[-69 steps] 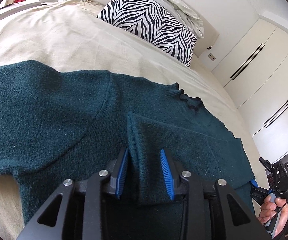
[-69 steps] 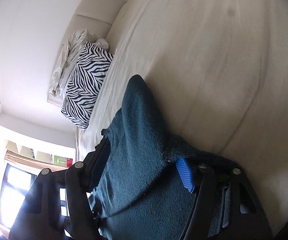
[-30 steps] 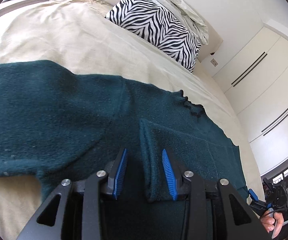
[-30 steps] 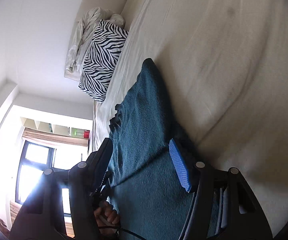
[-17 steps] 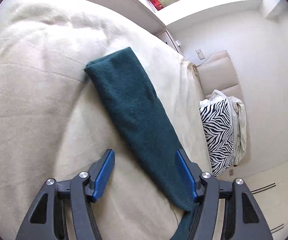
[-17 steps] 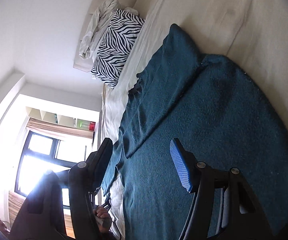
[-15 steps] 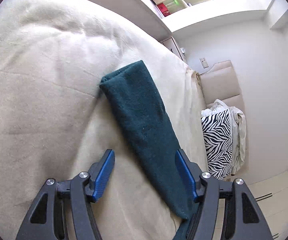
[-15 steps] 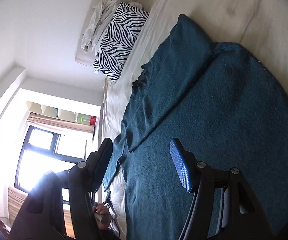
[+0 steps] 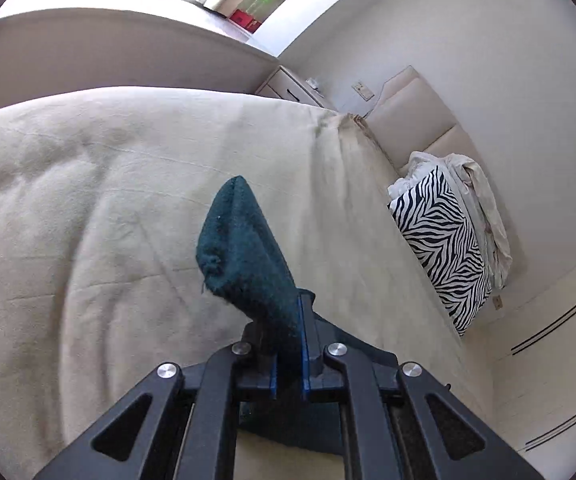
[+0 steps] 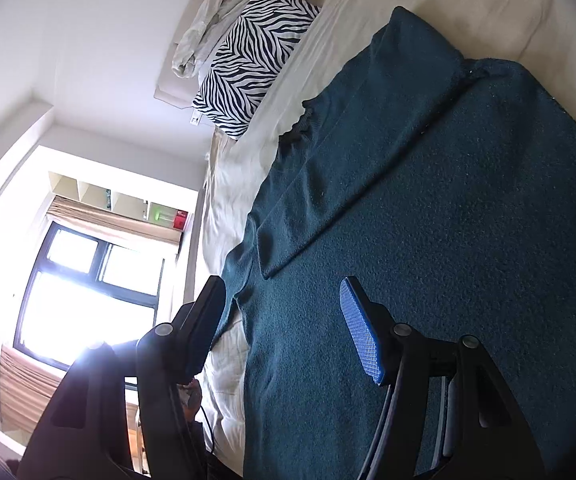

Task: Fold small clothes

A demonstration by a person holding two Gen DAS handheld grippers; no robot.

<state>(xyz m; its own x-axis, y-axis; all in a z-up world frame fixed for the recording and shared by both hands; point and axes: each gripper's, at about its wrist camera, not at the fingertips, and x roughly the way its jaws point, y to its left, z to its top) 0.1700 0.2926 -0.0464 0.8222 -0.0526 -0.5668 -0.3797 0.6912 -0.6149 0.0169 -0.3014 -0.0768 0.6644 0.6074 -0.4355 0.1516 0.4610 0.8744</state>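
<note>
Beige bed (image 9: 88,200): left gripper (image 9: 288,344) clamped on sweater (image 10: 447,260) sleeve (image 9: 244,256) for folding inward, right gripper (image 10: 284,320) half-open, empty, above sweater.

Black hand-held gripper (image 9: 288,320) frames, silver screws, blue ribbed pads (image 10: 361,340), perhaps rubber.

Bright daylight, window (image 10: 88,276) glare, fisheye warp

Nubbly dark-teal knit sweater (image 10: 427,260) on matt, apparently cotton, cream bedcover (image 9: 108,200)
</note>
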